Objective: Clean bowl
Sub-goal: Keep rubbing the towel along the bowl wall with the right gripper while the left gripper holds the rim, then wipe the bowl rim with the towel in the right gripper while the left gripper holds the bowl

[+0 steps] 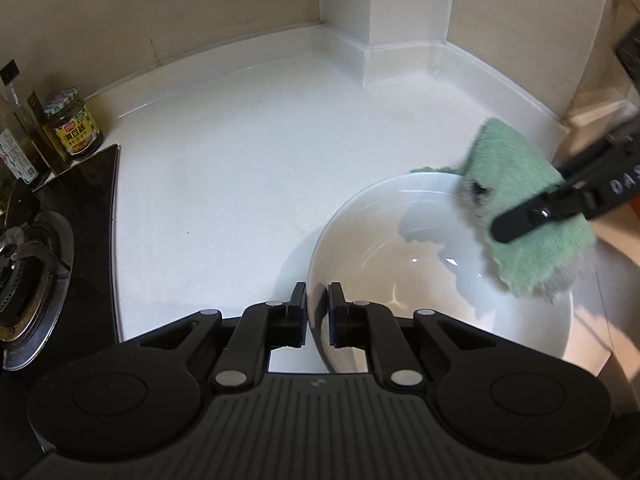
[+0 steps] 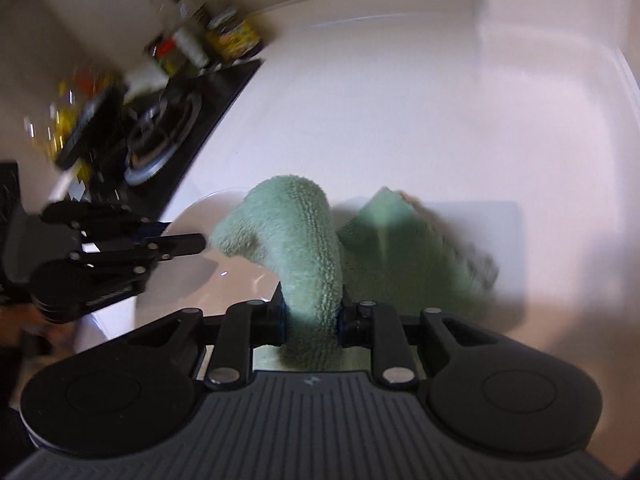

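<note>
The bowl (image 1: 400, 264) sits on the white counter (image 1: 240, 168), its near rim pinched by the left gripper (image 1: 317, 312). The right gripper (image 2: 311, 316) clamps a green cloth (image 2: 296, 240) that hangs into the bowl's far side.

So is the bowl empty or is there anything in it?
Empty apart from the green cloth hanging into it; the bowl interior shows bare glossy white. The left jaws clamp its rim.

glossy glazed bowl (image 1: 360, 264), nubby green terry cloth (image 1: 520, 184) (frayed edge), matt black plastic claws.
</note>
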Action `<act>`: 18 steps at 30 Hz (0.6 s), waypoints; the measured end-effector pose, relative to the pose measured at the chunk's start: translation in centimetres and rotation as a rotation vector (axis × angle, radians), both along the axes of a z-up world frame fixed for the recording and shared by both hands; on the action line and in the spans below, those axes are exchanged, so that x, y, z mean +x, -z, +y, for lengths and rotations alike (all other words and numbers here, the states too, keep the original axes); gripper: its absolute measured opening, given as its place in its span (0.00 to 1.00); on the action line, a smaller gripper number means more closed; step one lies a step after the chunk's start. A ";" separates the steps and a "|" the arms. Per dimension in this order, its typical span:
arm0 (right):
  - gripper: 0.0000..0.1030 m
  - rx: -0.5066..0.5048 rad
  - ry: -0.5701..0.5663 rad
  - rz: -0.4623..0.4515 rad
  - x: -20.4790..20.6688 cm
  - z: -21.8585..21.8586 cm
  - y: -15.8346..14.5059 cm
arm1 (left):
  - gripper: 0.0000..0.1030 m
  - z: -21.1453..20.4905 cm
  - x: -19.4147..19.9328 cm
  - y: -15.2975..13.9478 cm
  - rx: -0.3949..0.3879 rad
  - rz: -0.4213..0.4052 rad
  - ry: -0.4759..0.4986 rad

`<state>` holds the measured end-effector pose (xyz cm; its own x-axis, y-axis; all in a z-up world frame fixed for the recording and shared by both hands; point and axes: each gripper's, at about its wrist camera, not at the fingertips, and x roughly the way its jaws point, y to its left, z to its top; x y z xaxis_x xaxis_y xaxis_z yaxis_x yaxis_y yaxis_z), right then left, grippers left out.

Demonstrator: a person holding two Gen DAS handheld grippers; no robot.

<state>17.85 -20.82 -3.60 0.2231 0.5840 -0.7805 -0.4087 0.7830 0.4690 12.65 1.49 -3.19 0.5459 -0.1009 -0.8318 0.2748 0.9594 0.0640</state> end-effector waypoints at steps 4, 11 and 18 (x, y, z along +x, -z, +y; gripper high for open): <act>0.22 -0.024 0.060 0.010 -2.5 0.3 0.5 | 0.12 -0.8 0.1 0.1 0.046 0.018 0.061; 0.22 -0.210 -0.137 -0.086 -3.0 3.4 -0.5 | 0.19 -1.5 2.0 -1.2 0.136 0.008 0.310; 0.18 -0.374 -0.438 -0.220 -0.9 7.8 -1.6 | 0.19 -3.2 4.8 -1.2 0.223 0.052 0.457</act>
